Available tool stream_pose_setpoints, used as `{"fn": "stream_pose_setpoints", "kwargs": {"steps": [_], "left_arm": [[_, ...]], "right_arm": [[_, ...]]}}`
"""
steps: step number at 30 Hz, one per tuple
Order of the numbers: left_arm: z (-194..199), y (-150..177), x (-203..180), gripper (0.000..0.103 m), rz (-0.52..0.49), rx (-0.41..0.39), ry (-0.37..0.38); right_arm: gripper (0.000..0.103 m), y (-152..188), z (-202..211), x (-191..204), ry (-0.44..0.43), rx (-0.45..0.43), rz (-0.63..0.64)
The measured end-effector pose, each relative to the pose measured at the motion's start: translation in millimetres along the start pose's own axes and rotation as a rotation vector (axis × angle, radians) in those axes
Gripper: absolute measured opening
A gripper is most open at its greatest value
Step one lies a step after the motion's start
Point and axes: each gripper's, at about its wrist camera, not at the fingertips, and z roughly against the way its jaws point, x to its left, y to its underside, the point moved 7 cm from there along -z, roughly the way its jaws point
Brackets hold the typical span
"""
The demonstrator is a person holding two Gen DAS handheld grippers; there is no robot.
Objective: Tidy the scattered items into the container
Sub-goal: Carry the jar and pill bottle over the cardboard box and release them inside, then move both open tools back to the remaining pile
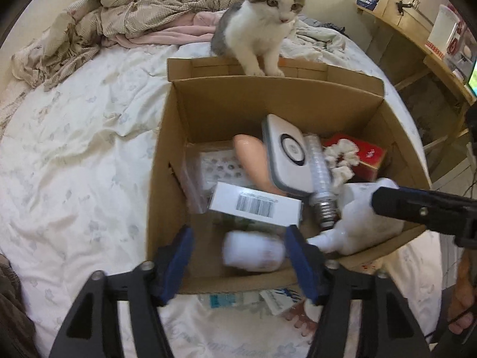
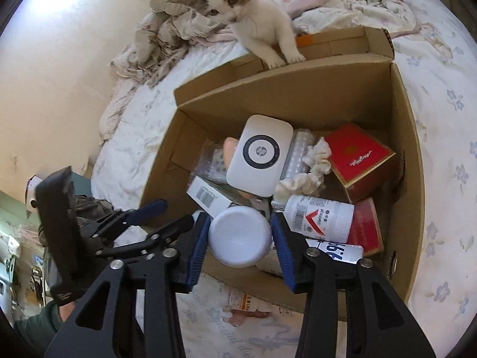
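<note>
My left gripper [image 1: 240, 256] hangs over the near edge of the cardboard box [image 1: 298, 101]. Its jaws stand apart, and a blurred white roll [image 1: 253, 252] sits between them with a gap on each side, so I judge it released, dropping or already loose in the box. My right gripper [image 2: 240, 235] frames a white round-capped bottle [image 2: 238, 232]. The blue pads [image 2: 198, 238] lie right at its sides, but I cannot tell whether they press on it or have let go.

The step in hand looks like the drop: both items are above or inside the box. Next I would open fully, lift both grippers straight up clear of the cardboard walls, then go for the things that remain on the bed at six o'clock below the box edge, a packet [image 1: 226, 299] and a labelled bottle [image 2: 241, 301].

Outward, the box holds a white HP device [image 2: 259, 155] at its centre, a red carton [image 2: 360, 158] at two o'clock, a barcoded white box [image 1: 256, 205] and a screw-base bulb [image 1: 320, 185]. A kitten [image 1: 259, 26] stands at twelve o'clock with front paws on the far flap, and a careless lift could startle it.

Only the left view shows the wooden shelf [image 1: 417, 38] at two o'clock. Only the right view shows the label on the white bottle [image 2: 319, 216] lying beside my pads.
</note>
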Motion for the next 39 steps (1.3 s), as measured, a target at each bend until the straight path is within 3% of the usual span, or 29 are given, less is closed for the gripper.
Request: {"fn": "stream_pose_setpoints", "kwargs": {"steps": [1,2,11,18,23,26,33,39], "left_arm": [[2,0,-2,0.076,-0.002,-0.001,0.008],[4,1,-4,0.078,-0.007,-0.003,0.011],[33,11,-5,0.078,-0.005,-0.034,0.012],[50,40,11,0.078,0.008,-0.036,0.008],[37,69,19,0.078,0.057,0.002,0.028],[28,74,20,0.078,0.086,0.024,0.031],[21,72,10,0.078,0.098,0.024,0.063],[23,74,3,0.078,0.070,0.020,0.056]], "right_arm": [[0.067,-2,0,0,0.012,-0.009,0.005],[0.068,-4,3,0,0.027,-0.023,0.013],[0.069,-15,22,-3,0.041,-0.088,0.007],[0.069,-14,42,4,0.025,-0.143,0.020],[0.069,-10,75,18,-0.071,-0.251,0.007],[0.069,-1,95,26,-0.081,-0.287,0.051],[0.069,23,110,15,-0.024,-0.261,0.109],[0.069,45,99,1,0.033,-0.184,0.152]]}}
